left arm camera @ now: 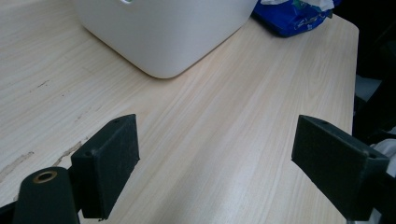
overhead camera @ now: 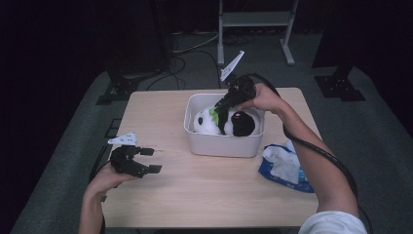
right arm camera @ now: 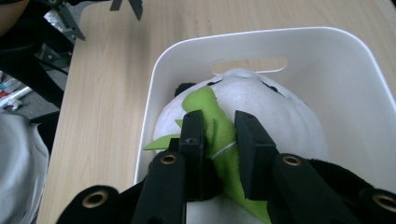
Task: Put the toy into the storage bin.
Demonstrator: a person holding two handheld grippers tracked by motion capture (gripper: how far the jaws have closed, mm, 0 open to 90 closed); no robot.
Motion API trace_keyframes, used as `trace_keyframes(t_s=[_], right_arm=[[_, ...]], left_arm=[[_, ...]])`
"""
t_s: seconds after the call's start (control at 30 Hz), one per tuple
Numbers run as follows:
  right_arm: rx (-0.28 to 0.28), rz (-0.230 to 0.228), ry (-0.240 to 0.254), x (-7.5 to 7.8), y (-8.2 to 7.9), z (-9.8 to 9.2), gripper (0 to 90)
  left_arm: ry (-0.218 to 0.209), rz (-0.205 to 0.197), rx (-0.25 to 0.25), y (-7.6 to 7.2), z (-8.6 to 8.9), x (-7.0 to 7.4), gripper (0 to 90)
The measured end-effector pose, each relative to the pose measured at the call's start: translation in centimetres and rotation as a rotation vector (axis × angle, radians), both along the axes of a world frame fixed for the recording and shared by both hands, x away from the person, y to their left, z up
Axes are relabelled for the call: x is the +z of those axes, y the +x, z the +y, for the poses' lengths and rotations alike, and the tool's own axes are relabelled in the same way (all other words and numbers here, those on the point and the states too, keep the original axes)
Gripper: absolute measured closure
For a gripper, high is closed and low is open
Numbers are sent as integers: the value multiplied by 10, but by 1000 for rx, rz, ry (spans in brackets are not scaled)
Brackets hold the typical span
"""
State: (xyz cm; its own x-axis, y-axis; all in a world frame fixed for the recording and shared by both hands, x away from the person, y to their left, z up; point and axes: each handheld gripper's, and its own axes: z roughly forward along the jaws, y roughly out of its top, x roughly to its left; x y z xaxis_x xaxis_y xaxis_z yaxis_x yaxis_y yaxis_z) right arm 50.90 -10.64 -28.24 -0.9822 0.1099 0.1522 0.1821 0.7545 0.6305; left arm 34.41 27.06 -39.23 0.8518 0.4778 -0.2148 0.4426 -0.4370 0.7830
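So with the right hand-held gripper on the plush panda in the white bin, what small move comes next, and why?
Probably open the jaws a little. The right hand-held gripper pinches the green felt leaf of the black-and-white plush panda, which already sits inside the white plastic bin, so letting go looks due.

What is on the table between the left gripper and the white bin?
Nothing: in the left gripper view, only bare wooden table lies between the open left gripper and the white bin.
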Motion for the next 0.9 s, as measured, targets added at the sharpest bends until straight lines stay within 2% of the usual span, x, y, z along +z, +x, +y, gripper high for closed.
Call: trace_keyframes(t_s=[0.23,0.63,0.73,0.9], right_arm=[[27,7,-5,-4,-6,3,729],[94,4,-8,-3,-30,11,729],[96,0,-7,-1,-35,11,729],[70,-10,-3,5,-31,7,730]], left_arm=[[2,0,-3,0,-1,0,137],[6,-3,-12,0,-4,2,137],[4,-6,-13,0,-4,2,137],[5,-8,-16,0,-4,2,137]])
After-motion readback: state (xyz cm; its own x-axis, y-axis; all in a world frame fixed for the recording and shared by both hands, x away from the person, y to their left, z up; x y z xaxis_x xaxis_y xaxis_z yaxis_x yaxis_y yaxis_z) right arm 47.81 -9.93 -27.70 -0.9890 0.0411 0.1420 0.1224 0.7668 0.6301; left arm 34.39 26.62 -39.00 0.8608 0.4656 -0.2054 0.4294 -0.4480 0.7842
